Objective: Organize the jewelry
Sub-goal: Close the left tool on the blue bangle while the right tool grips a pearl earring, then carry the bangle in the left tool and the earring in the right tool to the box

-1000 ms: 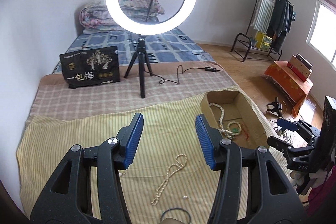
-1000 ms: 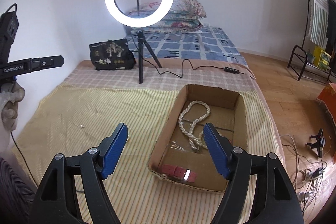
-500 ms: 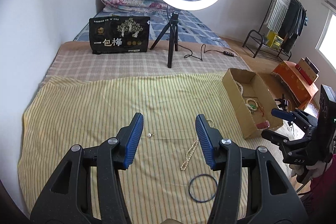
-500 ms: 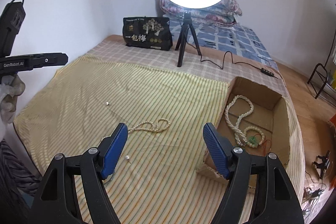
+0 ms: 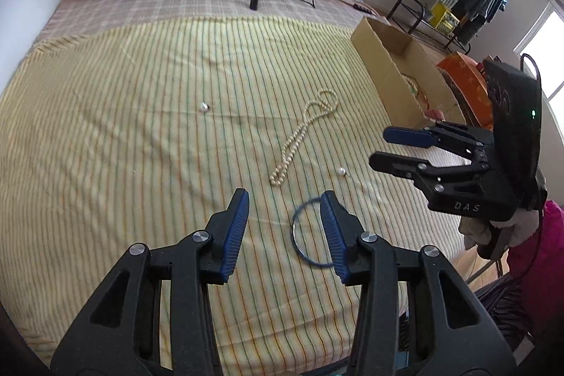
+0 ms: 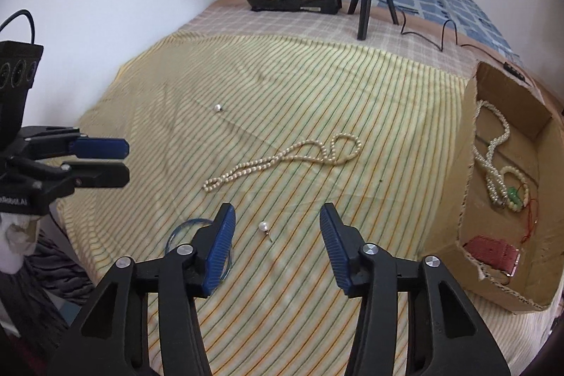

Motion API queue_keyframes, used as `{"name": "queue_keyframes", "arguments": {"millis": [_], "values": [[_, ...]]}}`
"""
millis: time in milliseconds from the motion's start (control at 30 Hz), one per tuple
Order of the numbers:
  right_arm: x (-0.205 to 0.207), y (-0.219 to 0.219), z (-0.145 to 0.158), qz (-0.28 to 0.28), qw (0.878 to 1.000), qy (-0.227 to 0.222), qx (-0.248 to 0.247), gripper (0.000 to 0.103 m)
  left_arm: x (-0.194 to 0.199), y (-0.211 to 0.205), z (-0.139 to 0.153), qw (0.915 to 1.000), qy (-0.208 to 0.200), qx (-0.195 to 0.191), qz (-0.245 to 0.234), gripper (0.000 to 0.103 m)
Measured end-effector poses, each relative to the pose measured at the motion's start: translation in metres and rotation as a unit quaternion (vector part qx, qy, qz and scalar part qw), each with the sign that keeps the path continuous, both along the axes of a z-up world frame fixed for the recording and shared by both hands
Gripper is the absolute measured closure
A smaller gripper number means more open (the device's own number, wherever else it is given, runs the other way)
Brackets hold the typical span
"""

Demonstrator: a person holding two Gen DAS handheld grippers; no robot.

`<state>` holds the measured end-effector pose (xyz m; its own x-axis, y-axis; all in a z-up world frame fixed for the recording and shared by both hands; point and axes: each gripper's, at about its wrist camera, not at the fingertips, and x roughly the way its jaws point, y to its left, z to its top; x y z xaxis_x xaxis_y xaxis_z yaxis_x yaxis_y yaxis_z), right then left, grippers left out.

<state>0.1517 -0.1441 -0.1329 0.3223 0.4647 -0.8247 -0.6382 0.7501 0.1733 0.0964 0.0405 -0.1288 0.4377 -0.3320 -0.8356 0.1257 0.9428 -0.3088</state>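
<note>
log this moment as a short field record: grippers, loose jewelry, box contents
left gripper: open, holding nothing, over the blue bangle
right gripper: open, holding nothing, over a pearl earring
loose on striped cloth: pearl necklace, second pearl earring, bangle, near earring
cardboard box: pearl strand, bead bracelet, pink strap

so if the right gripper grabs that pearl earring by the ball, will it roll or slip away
Probably yes. The pearl earring is a small smooth round bead, so it may squirt out from the flat blue pads. Its thin post should stop it rolling far on the striped cloth. The right gripper is open, straddling it.
</note>
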Motion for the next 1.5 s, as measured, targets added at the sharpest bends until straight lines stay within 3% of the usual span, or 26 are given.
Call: {"name": "queue_keyframes", "arguments": {"millis": [33, 167, 233, 767, 1000, 1200, 1300, 1500], "values": [[0.001, 0.001, -0.005, 0.004, 1.0, 0.008, -0.003, 0.063, 0.0, -0.006, -0.006, 0.9999, 0.009, 0.004, -0.008, 0.068], [0.001, 0.006, -0.017, 0.021, 0.999, 0.018, -0.018, 0.065, -0.004, -0.021, -0.027, 0.999, 0.034, 0.014, -0.024, 0.069], [0.001, 0.007, -0.021, 0.027, 0.999, 0.023, -0.021, 0.069, -0.003, -0.027, -0.034, 0.9984, 0.042, 0.02, -0.031, 0.074], [0.001, 0.031, -0.04, 0.068, 0.995, 0.008, -0.066, 0.074, 0.009, -0.045, -0.067, 0.9946, 0.058, 0.072, -0.046, 0.078], [-0.002, 0.035, -0.042, 0.077, 0.994, 0.003, -0.079, 0.083, 0.007, -0.055, -0.07, 0.9935, 0.041, 0.094, -0.05, 0.08], [-0.004, 0.037, -0.042, 0.081, 0.994, 0.001, -0.08, 0.096, 0.006, -0.056, -0.07, 0.9934, 0.034, 0.099, -0.048, 0.095], [-0.004, 0.037, -0.041, 0.079, 0.994, 0.0, -0.079, 0.096, 0.008, -0.055, -0.069, 0.9939, 0.034, 0.095, -0.045, 0.101], [-0.005, 0.034, -0.036, 0.077, 0.994, -0.006, -0.078, 0.096, 0.005, -0.052, -0.063, 0.9959, 0.035, 0.076, -0.036, 0.101]]}}
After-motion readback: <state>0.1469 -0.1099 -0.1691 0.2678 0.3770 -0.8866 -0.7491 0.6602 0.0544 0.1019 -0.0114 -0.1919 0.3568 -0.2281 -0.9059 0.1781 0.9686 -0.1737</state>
